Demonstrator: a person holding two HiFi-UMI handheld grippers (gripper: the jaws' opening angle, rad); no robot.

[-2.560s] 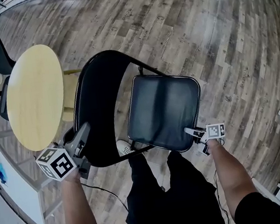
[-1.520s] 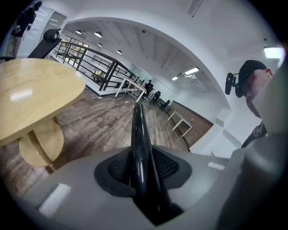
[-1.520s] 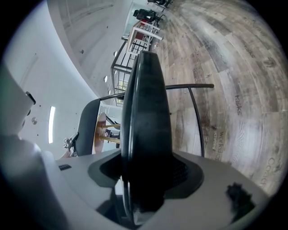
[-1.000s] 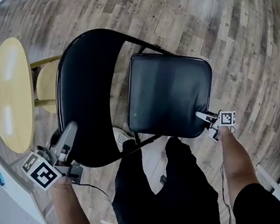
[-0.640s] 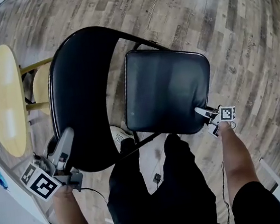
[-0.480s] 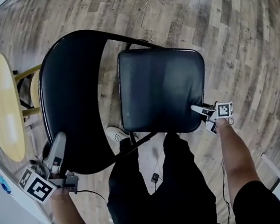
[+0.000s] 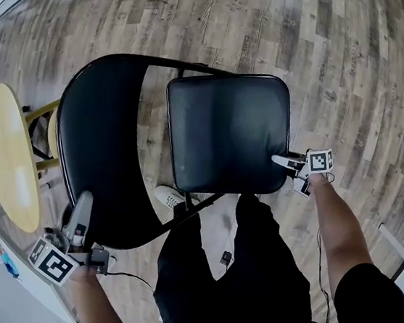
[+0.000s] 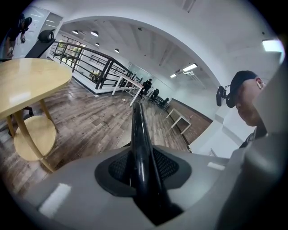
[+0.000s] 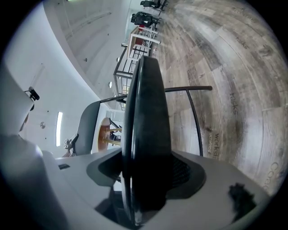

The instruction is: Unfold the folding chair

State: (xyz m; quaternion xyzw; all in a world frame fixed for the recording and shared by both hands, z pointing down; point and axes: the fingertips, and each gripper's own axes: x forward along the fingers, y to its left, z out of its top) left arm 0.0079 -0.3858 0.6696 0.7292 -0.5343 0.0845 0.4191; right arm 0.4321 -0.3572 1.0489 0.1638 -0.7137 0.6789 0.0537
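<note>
1. Change. Over the preceding seconds the left gripper (image 7: 84,204) had drifted slightly toward the lower left of the head view. The backrest (image 7: 102,147) went with it and now showed a broader face. The right gripper (image 7: 282,161) had kept its station, and neither grip had altered.

2. Meaning for the task. The seat (image 7: 231,131) lay broad and roughly level, well apart from the backrest. By this reading the folding chair (image 7: 185,141) was open or nearly so, and only a final spreading and settling seemed to remain.

3. Left gripper. The left gripper (image 8: 141,166) was clamped on the black rim of the backrest (image 8: 137,134), which ran straight out between its mesh pads. In the head view the hold sat at the near end of the backrest.

4. Right gripper. The right gripper (image 9: 144,179) was clamped on the padded edge of the seat (image 9: 146,134), seen edge-on between its pads. The hold sat at the near right corner of the seat.

5. Setting. The chair stood on the wooden floor (image 7: 334,46), directly ahead of the person's legs (image 7: 231,278). A round table (image 7: 8,159) stood just beside the backrest at the left edge of the head view.
</note>
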